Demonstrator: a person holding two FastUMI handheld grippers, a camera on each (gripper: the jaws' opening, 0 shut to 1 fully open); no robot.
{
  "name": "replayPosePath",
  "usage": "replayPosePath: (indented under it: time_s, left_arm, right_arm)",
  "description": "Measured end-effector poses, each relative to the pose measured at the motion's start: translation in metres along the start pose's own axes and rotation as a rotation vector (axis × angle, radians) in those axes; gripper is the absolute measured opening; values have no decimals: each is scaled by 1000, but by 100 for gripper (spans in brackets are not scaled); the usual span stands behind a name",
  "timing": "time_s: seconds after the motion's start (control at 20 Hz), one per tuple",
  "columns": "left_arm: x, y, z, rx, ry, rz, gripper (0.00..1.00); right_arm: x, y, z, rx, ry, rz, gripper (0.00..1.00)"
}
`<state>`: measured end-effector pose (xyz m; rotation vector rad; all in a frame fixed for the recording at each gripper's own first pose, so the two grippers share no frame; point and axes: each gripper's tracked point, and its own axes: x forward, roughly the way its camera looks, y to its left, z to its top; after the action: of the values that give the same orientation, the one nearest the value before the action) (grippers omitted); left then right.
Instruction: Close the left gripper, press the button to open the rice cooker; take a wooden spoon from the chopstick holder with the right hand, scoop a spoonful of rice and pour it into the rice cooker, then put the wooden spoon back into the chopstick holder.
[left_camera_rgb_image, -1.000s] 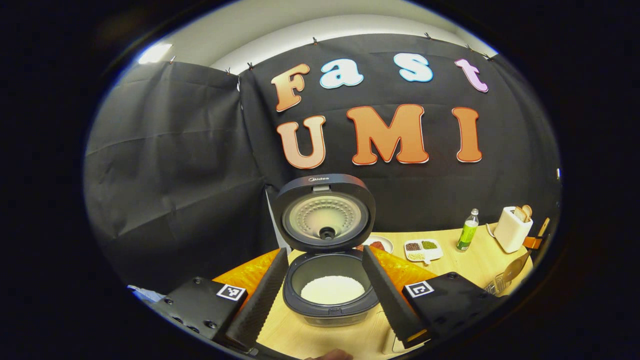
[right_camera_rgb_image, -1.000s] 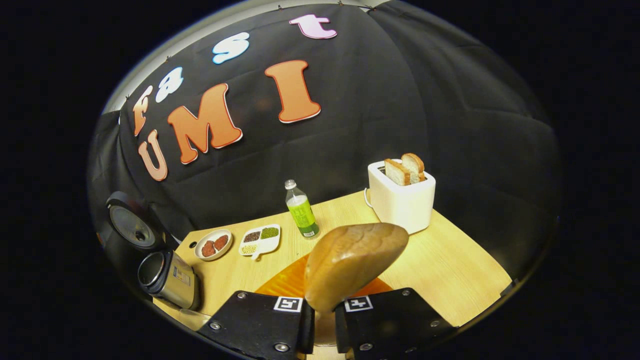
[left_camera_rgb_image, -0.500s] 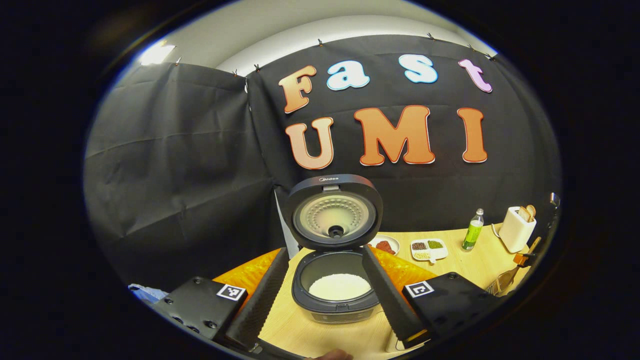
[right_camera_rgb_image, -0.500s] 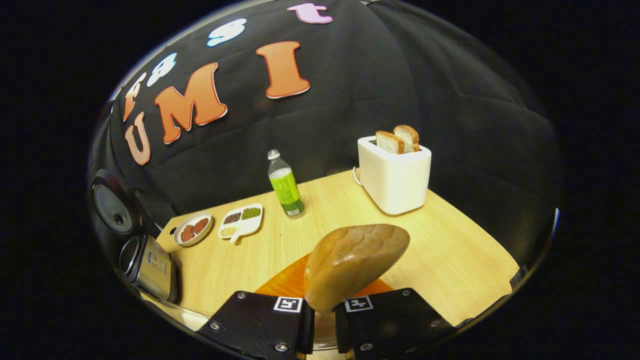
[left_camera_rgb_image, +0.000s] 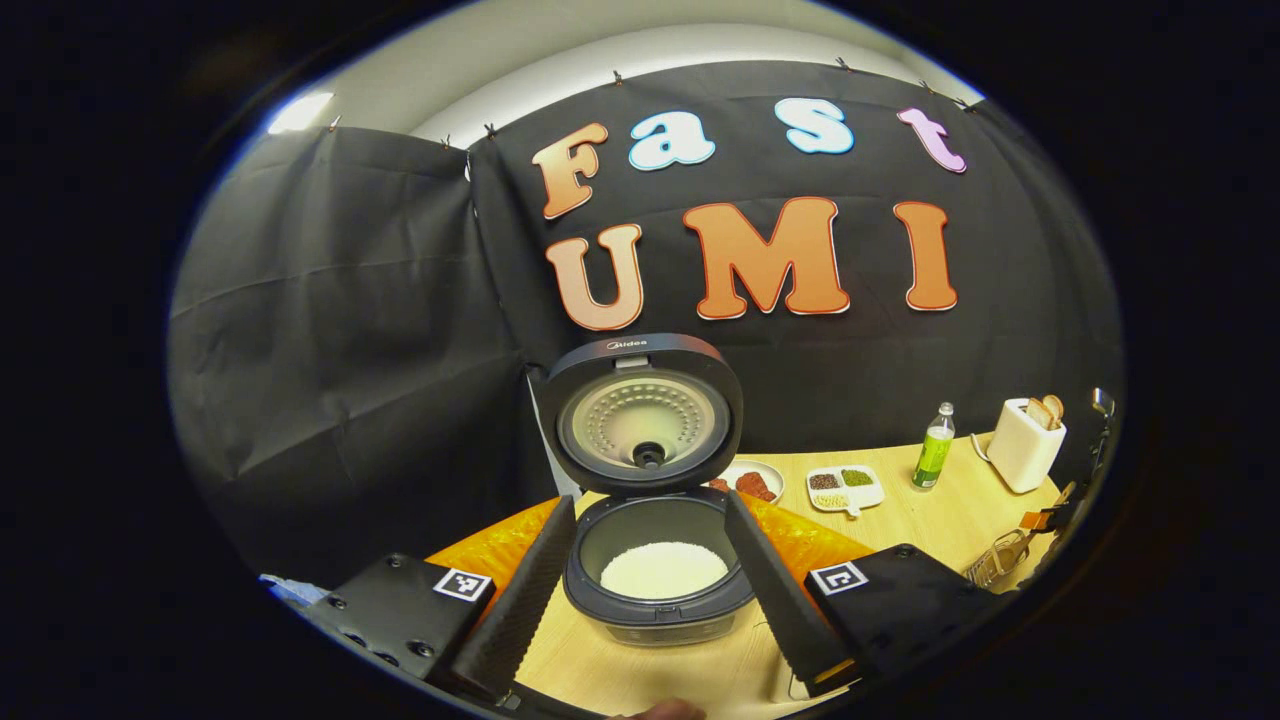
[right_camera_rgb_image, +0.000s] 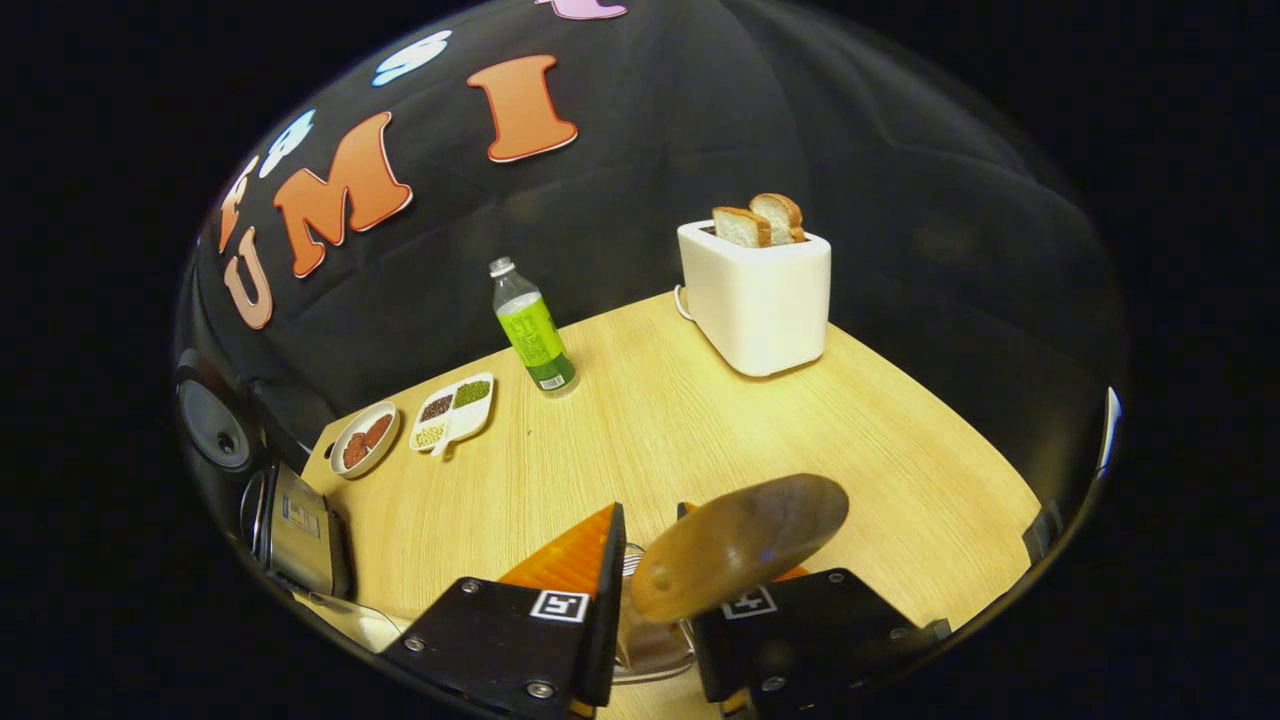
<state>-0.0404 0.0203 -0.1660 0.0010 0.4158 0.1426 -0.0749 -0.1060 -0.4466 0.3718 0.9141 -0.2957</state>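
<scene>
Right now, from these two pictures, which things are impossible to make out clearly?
- Right gripper view: the brown wooden spoon is motion-blurred; its handle is hidden behind the right gripper, so the grip is unclear.
- Left gripper view: the wire chopstick holder is small, at the edge.
- Right gripper view: the black rice cooker is cut off.

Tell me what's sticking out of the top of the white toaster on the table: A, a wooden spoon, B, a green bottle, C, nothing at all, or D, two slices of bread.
D: in the right gripper view two slices of bread stand up out of the toaster, while the green bottle stands apart on the table.
</scene>
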Motion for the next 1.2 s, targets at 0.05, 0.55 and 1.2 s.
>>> replayPosePath:
  time_s: [0.05,0.55,1.2]
  left_arm:
    - [2,0,1,-1,-2,-3,100]
    - [54,35,61,15,-89,27,99]
    - [207,20,122,-71,157,-147,99]
  right_arm:
    - [-3,-3,4,10,-3,-3,43]
    - [-73,-14,83,-10,-178,-28,82]
    - [-184,22,167,-169,-405,12,84]
